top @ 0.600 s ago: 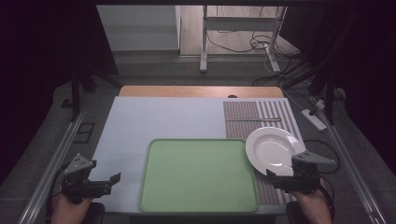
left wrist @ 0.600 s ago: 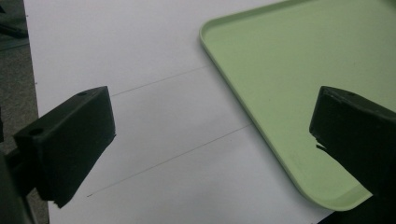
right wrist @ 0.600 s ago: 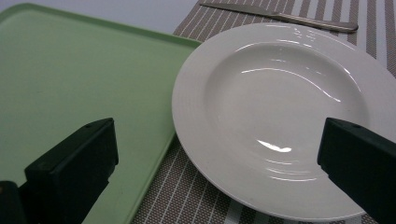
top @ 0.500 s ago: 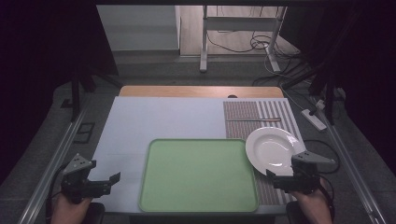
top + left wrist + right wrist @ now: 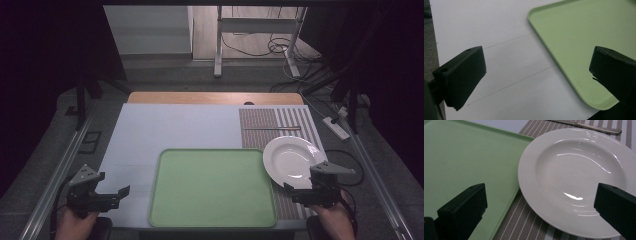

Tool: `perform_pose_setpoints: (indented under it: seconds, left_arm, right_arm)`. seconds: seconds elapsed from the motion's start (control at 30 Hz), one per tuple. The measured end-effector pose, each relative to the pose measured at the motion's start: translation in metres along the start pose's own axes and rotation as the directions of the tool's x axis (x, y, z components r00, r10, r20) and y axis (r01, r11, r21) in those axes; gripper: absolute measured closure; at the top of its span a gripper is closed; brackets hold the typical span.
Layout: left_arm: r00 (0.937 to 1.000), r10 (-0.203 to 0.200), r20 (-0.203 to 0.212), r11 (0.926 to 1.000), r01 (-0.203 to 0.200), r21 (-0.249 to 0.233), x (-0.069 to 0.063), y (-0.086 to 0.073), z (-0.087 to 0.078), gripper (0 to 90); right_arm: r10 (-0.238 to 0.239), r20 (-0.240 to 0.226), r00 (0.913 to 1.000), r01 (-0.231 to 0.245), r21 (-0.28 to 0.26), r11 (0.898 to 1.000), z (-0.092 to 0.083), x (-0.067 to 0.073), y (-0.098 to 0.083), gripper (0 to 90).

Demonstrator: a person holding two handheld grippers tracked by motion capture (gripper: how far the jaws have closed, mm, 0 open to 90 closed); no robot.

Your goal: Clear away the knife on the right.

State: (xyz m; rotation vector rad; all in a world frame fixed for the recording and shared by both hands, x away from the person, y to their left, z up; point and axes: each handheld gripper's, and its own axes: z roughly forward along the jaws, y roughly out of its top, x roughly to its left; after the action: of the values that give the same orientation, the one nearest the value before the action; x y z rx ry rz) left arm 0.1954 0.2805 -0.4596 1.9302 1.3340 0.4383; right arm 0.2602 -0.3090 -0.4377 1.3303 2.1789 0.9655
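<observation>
A white plate (image 5: pixel 291 159) (image 5: pixel 576 175) rests on a striped placemat (image 5: pixel 265 122) (image 5: pixel 524 225), its left rim overlapping the edge of a green tray (image 5: pixel 212 187) (image 5: pixel 461 157) (image 5: pixel 579 37). My right gripper (image 5: pixel 295 192) (image 5: pixel 540 205) stands open just in front of the plate's near rim, nothing between its jaws. At the table's front left corner my left gripper (image 5: pixel 120 194) (image 5: pixel 536 80) is open over the white table surface, beside the tray's near left corner.
A metal knife (image 5: pixel 271 128) (image 5: pixel 596 127) lies across the placemat behind the plate. The white tabletop (image 5: pixel 175 125) stretches behind the tray, with a wooden strip (image 5: pixel 215 97) at its far edge. Table legs and cables stand on the floor beyond.
</observation>
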Motion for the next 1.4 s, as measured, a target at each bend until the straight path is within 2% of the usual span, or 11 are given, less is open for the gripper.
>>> perform_pose_setpoints:
  seconds: [0.3,0.47,0.83,0.9,1.13,1.4]
  left_arm:
    - [1.0,0.002,-0.005,1.0,-0.002,0.008,-0.001,0.0,0.001,1.4]
    - [1.0,0.003,-0.007,0.9999,-0.003,0.011,-0.001,0.0,0.001,1.6]
    - [1.0,0.003,-0.007,0.9999,-0.003,0.013,-0.001,0.001,0.001,1.7]
    - [1.0,0.003,-0.007,0.9999,-0.003,0.013,-0.001,0.001,0.001,1.7]
    - [0.9999,0.008,-0.01,0.9998,-0.008,0.015,-0.001,0.001,0.001,1.7]
    - [0.9999,0.012,-0.012,0.9998,-0.012,0.017,-0.002,0.001,0.002,1.8]
  right_arm:
    - [-0.023,-0.002,0.9997,0.023,0.009,1.0,0.001,0.003,0.001,0.0]
    - [-0.033,-0.004,0.9994,0.033,-0.012,0.999,0.001,0.002,0.003,0.0]
    - [-0.068,-0.011,0.9976,0.068,-0.002,0.998,0.014,-0.001,0.014,0.0]
    - [-0.075,-0.022,0.9969,0.075,-0.017,0.997,0.018,-0.003,0.016,0.0]
    - [-0.08,-0.041,0.996,0.079,-0.018,0.997,0.028,-0.006,0.021,0.0]
    - [-0.058,-0.054,0.9969,0.057,-0.014,0.998,0.042,-0.014,0.031,0.0]
